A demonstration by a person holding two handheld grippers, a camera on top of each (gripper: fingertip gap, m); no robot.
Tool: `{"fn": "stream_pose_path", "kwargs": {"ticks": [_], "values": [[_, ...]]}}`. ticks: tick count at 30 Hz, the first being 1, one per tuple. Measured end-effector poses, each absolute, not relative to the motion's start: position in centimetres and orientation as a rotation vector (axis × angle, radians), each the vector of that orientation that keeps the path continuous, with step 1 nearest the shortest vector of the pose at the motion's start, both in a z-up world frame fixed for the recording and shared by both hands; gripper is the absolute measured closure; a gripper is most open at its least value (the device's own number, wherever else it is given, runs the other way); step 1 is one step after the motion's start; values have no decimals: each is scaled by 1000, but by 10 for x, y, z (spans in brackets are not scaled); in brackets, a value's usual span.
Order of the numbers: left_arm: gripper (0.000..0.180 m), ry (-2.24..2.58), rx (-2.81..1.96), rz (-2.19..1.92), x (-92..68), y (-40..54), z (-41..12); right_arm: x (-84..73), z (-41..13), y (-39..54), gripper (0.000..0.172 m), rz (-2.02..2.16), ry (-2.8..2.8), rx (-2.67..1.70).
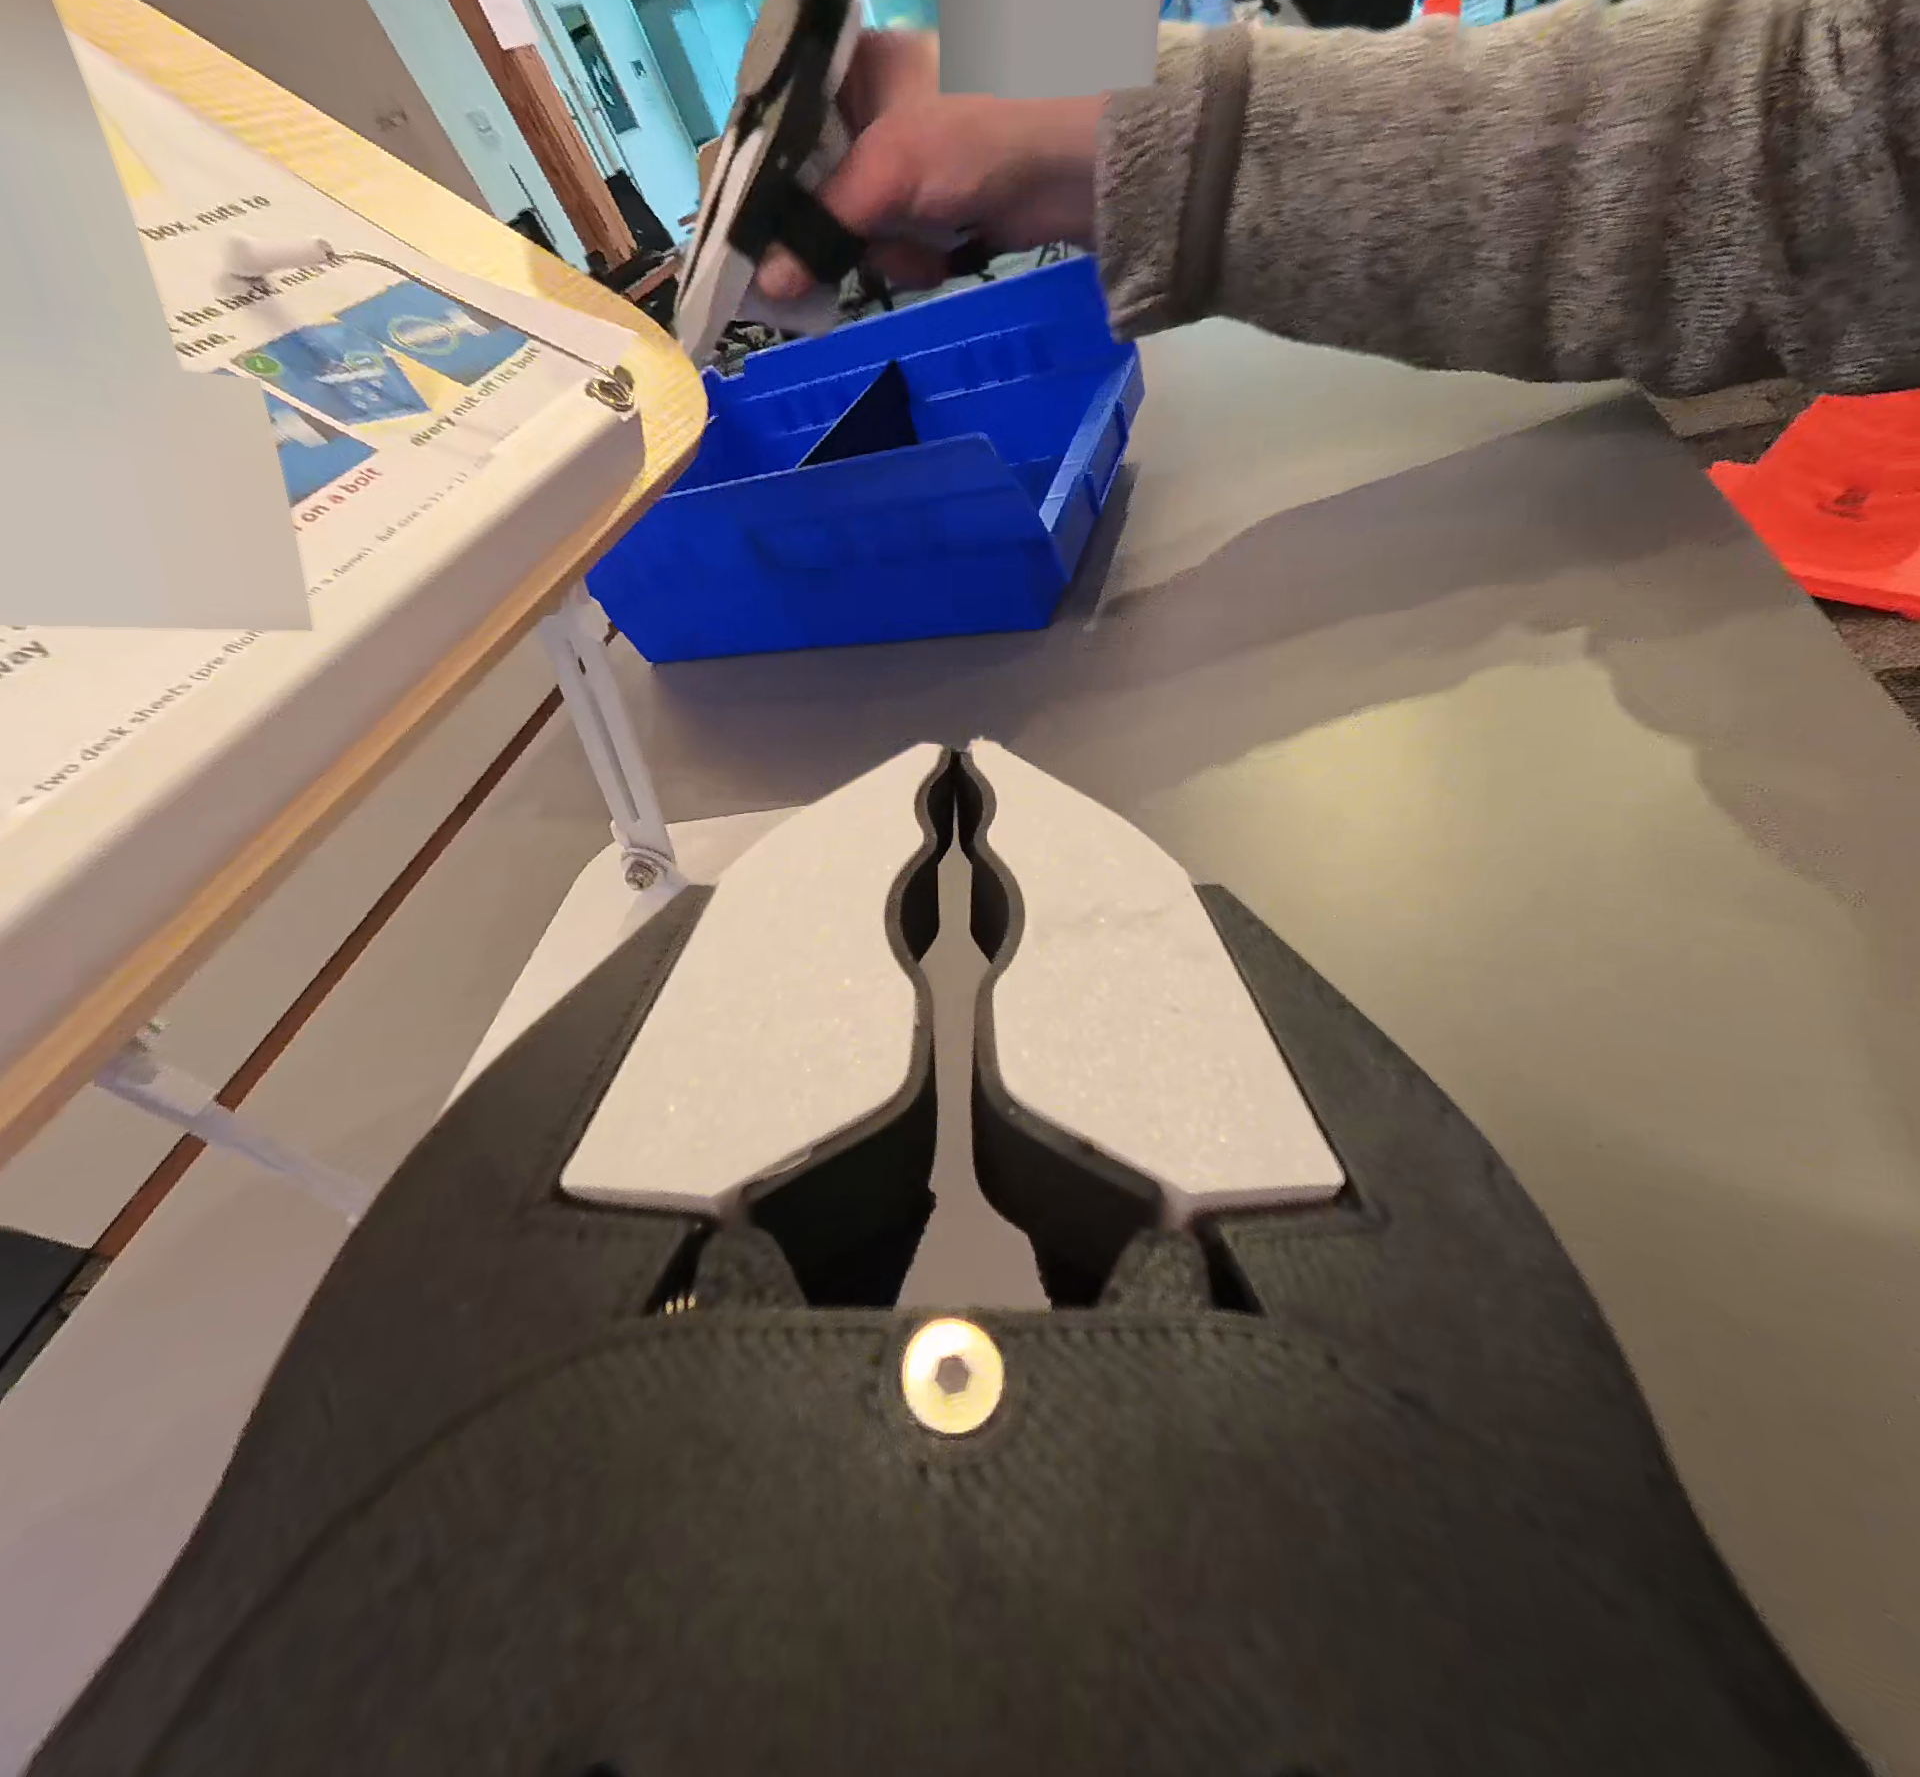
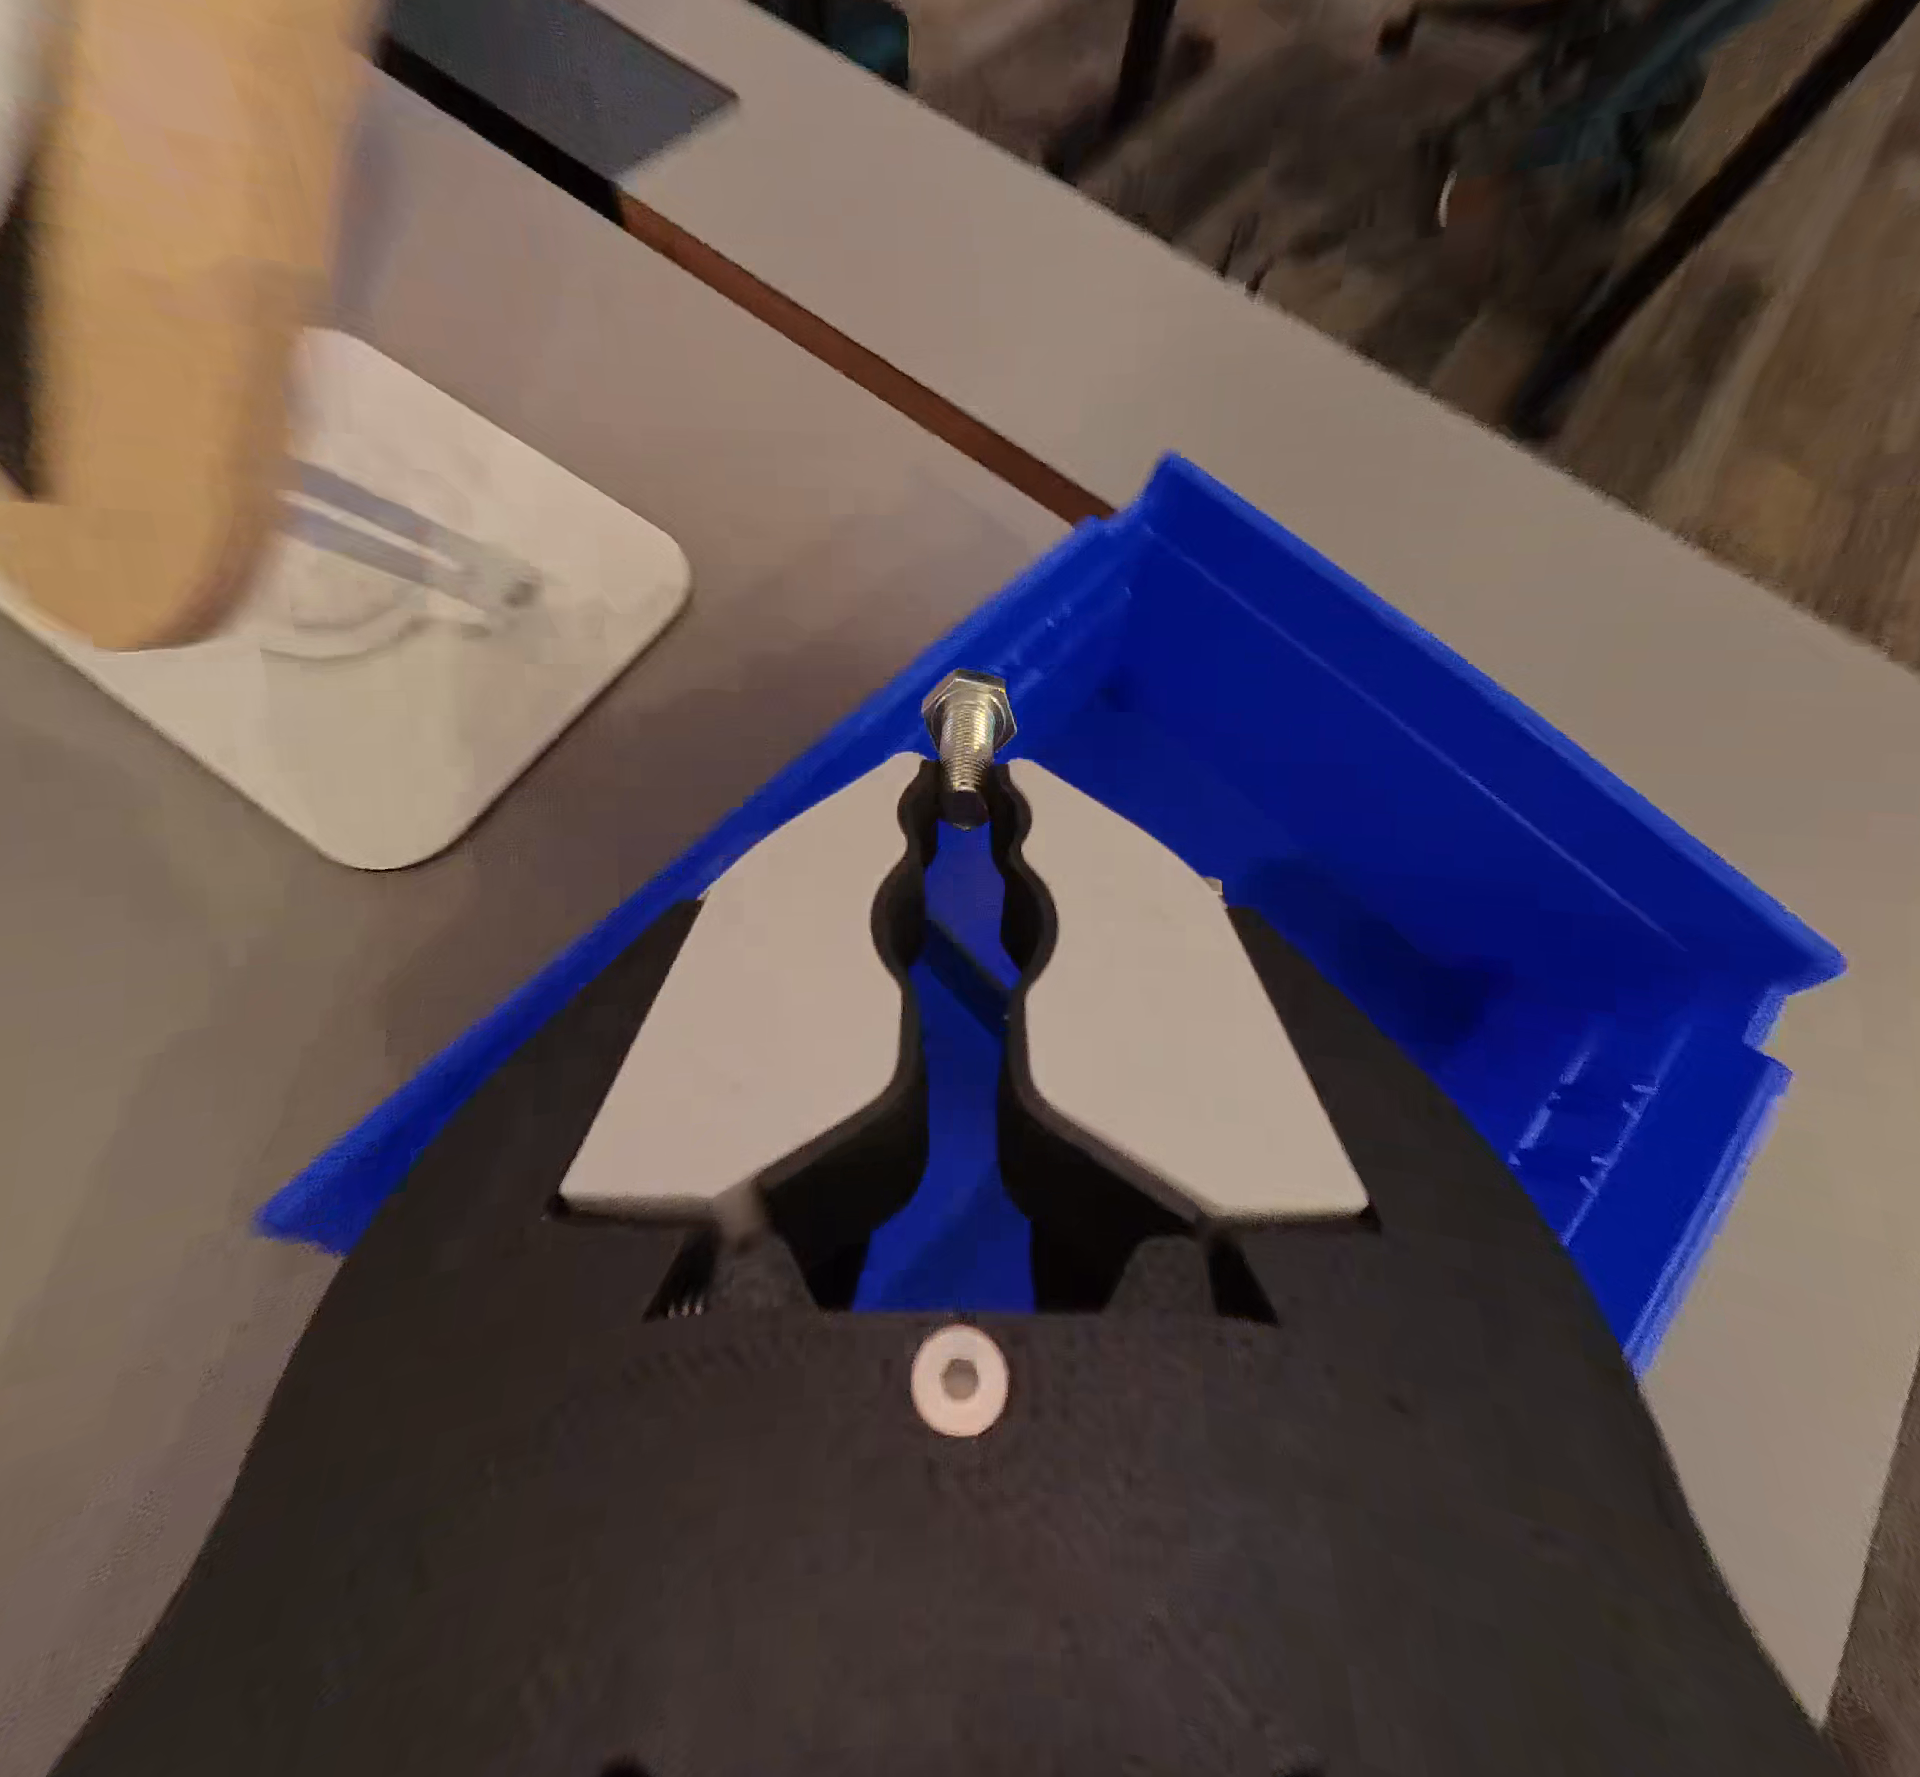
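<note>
My right gripper (image 2: 966, 787) is shut on a silver bolt (image 2: 966, 740) by its threaded shank, with the hex head pointing away from me. It holds the bolt above the corner of a blue plastic bin (image 2: 1403, 792). My left gripper (image 1: 961, 756) is shut with nothing between its pads and hovers over the grey table (image 1: 1403, 792), short of the blue bin (image 1: 883, 522). In the left wrist view the right gripper (image 1: 769, 158), held by a hand (image 1: 966, 169), is above the bin's far side.
A tilted stand with a printed sheet (image 1: 312, 439) rises at the left on a white base plate (image 2: 343, 647). An orange cloth (image 1: 1839, 501) lies at the table's right edge. A grey sleeve (image 1: 1507, 169) crosses above the bin. The table's far edge (image 2: 1351, 314) runs behind the bin. The grippers' ends are close to 35 cm from one another.
</note>
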State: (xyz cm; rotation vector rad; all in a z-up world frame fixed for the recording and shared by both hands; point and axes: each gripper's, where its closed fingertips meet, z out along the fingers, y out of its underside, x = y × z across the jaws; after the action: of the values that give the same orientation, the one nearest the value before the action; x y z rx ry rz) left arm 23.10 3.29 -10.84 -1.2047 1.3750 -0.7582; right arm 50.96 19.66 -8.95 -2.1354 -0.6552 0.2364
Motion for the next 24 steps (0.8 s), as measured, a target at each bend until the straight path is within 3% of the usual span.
{"fn": "stream_pose_path", "kwargs": {"ticks": [13, 16, 21, 24], "values": [[180, 1346, -1281, -807, 234, 44, -120, 538, -192, 259, 161, 143, -771, -2569], [180, 1339, -1285, -819, 234, 44, -119, 539, -199, 258, 160, 135, -809, -2625], [180, 1334, -1287, -804, 234, 45, -118, 546, -182, 261, 136, 101, -742, -2573], [178, 1302, -1281, -783, 228, 49, -111, 546, -156, 254, 137, 53, -719, -2464]]}}
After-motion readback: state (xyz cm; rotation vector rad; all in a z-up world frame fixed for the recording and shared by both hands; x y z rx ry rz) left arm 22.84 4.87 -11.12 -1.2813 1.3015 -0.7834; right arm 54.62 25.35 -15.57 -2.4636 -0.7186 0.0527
